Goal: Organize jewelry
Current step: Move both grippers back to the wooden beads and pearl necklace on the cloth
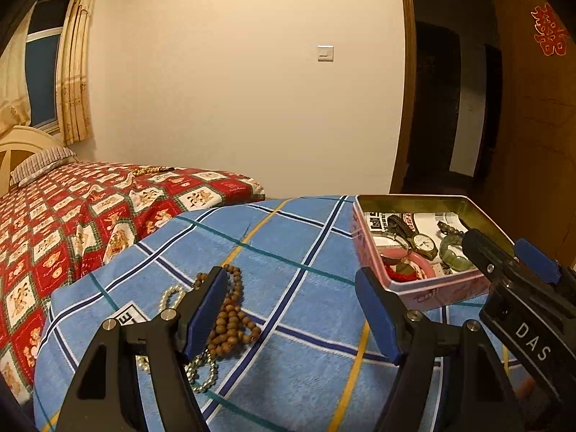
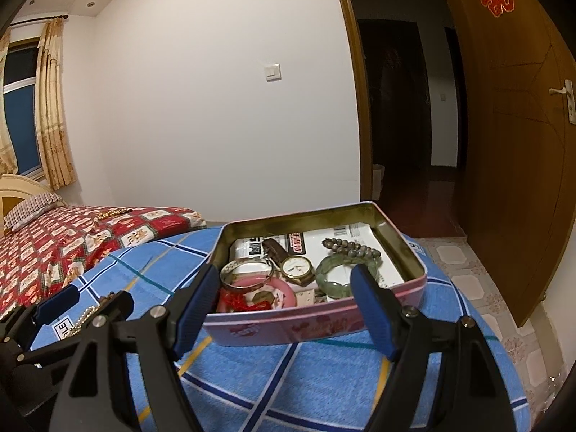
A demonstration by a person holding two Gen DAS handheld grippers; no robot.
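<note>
Between open right claw point(image 2: 284, 284) fingers: jewelry tin point(image 2: 316, 320).

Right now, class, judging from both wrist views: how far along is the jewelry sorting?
Done: the pink tin already holds a watch, a green bangle and a pink bangle. In hand: nothing; left gripper and right gripper are open. Left: wooden beads and a pearl strand on the blue blanket.
</note>
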